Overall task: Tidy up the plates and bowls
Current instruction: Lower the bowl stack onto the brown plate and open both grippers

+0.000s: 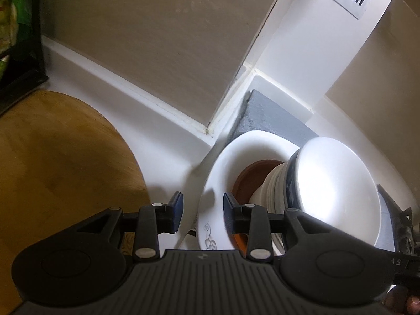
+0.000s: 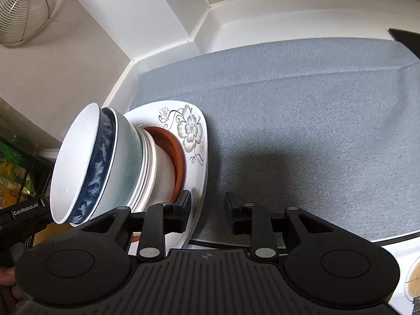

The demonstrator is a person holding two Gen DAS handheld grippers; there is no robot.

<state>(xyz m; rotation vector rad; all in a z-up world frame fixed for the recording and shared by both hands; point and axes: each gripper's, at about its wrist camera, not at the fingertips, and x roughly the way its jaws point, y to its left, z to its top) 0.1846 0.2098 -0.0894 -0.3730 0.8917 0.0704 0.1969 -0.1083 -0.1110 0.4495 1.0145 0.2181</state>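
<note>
A stack of dishes stands on a grey mat (image 2: 302,120). At the bottom is a white plate with a flower print (image 2: 193,131), on it a brown dish (image 2: 176,152), then several white bowls and a blue-patterned bowl (image 2: 97,173) with a white bowl (image 2: 71,162) on top. In the left wrist view the white plate's rim (image 1: 212,183) lies between my open left gripper's (image 1: 202,210) fingers, with the top white bowl (image 1: 333,181) to the right. My right gripper (image 2: 207,210) is open, straddling the plate's near edge.
A round wooden board (image 1: 57,170) lies left of the stack. White wall trim and a corner (image 1: 210,128) stand behind. A wire strainer (image 2: 23,8) hangs on the wall. A black rack with green packets (image 1: 15,39) is at the far left.
</note>
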